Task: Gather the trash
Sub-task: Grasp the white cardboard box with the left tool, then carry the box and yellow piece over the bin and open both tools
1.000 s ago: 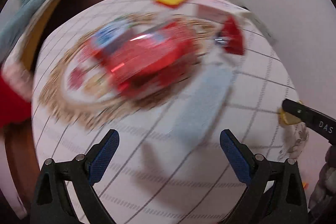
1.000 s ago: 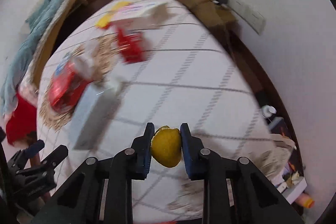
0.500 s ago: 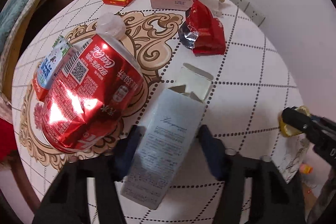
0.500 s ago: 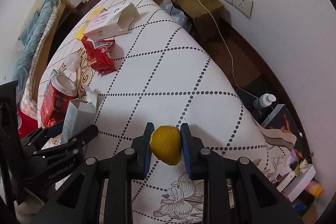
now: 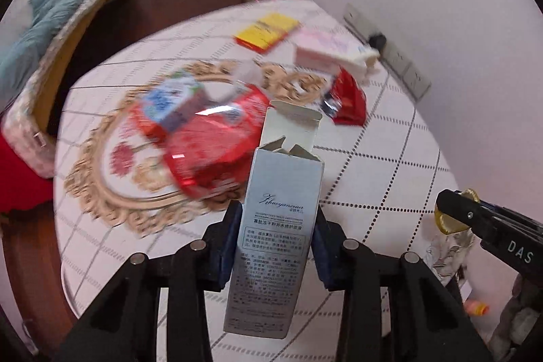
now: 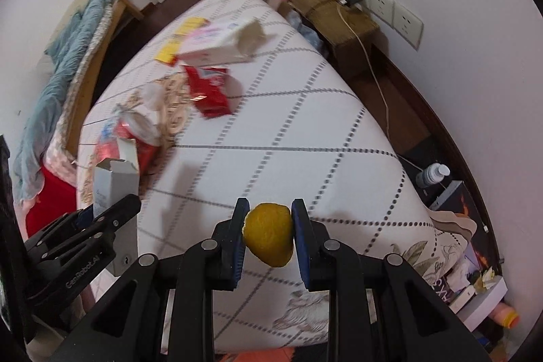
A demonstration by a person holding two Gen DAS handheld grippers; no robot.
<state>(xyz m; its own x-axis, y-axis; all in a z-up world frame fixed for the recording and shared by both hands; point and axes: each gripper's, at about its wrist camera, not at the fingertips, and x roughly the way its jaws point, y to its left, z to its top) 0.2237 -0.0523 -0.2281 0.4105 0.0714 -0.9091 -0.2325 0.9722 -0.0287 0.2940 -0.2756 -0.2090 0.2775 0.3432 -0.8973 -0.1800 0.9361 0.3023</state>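
My left gripper (image 5: 276,226) is shut on a tall silver-blue carton (image 5: 276,223) with its top flap open, held upright above the table; it also shows in the right wrist view (image 6: 115,182). My right gripper (image 6: 268,226) is shut on a yellow lemon peel (image 6: 268,234), held over the table's near edge; it shows in the left wrist view (image 5: 454,219). On the table lie a crushed red cola can (image 5: 210,145), a small blue-and-white carton (image 5: 173,97), a red snack wrapper (image 5: 348,99), a pink-white box (image 5: 332,53) and a yellow-red packet (image 5: 266,31).
The table has a white cloth with a dotted diamond grid (image 6: 288,138) and a gold ornament. A wall with sockets (image 6: 383,5) stands to the right. A brown box (image 6: 342,22), a bottle (image 6: 432,175) and books (image 6: 475,267) sit on the floor beside it. A bed with blue bedding (image 5: 51,39) is at the left.
My left gripper closed on the silver-blue carton and lifted it upright off the table. My right gripper kept hold of the lemon peel and shifted only slightly.
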